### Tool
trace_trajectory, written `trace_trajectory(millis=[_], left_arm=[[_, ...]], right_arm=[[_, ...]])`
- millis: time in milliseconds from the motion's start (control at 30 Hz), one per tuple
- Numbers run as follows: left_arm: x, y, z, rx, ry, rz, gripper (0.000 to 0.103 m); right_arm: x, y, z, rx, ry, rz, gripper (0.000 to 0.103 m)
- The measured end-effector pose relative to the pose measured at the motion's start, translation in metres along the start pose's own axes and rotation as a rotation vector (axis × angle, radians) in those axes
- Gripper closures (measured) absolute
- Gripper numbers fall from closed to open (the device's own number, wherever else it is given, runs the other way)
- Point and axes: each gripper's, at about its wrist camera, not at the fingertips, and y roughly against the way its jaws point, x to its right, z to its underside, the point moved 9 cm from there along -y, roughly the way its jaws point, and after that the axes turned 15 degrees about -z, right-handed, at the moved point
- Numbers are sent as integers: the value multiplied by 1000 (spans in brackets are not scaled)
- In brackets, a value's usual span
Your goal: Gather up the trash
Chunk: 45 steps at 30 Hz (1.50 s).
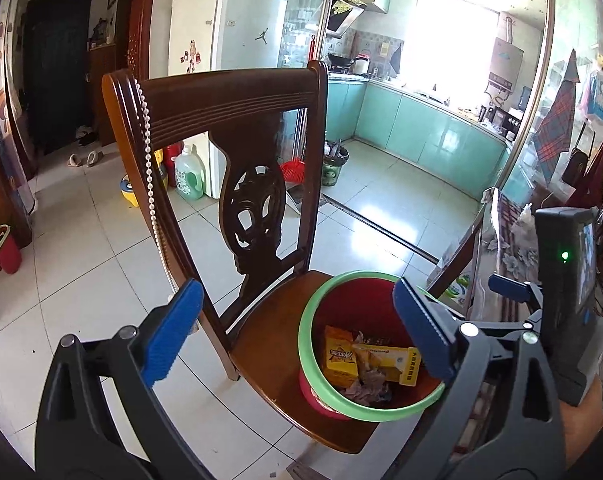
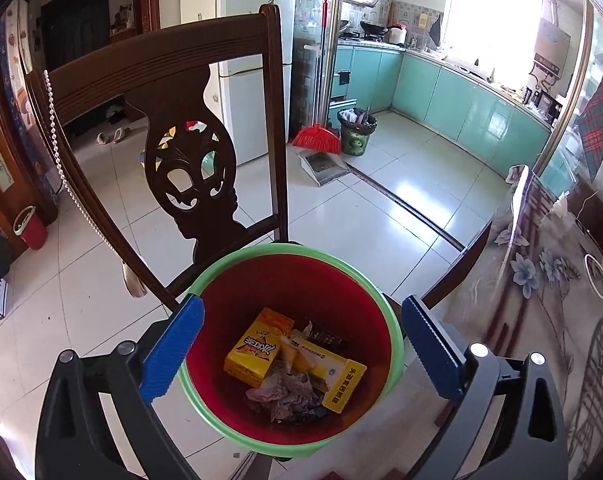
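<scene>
A round red plastic bin [image 2: 293,280] with a light green rim is set on the glossy brown seat of a dark carved wooden chair [image 1: 229,104]. Inside the bin are seen a yellow carton [image 2: 257,352], a flat yellow-and-white box [image 2: 333,376], a small dark packet [image 2: 327,336] and crumpled greyish paper [image 2: 281,394], all lying on the red bottom. A string of white beads [image 1: 151,168] is hung down the chair's left upright.

The right gripper [image 2: 301,352] is held right over the bin mouth, blue ribbed pads spread wide to either side of the rim, nothing pinched between them; the trash lies below and between the fingers. The left gripper [image 1: 297,336] is also spread wide and empty, with the bin low and toward its right finger, whose tip overlaps the green rim in view; contact cannot be told.

The bin sits near the seat's front edge. A table edge under a floral cloth [image 2: 541,264] is close on the right. Pale glossy floor tiles [image 1: 81,240] lie open to the left and behind the chair.
</scene>
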Motion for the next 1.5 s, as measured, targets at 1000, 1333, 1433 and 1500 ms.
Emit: trace_trajectory(millis=[1000,1333,1433,1500], left_arm=[[265,254,48,226,-271,338,5],[281,250,82,276,-350,279,5],[280,252,86,307,-342,273,5],[280,251,91,309,-340,270,5]], right_arm=[[140,381,164,329,-213,349,6],[150,379,208,332,-251,330,6],[148,379,212,347,-254,327,6],[146,380,214,354,-246,336,6]])
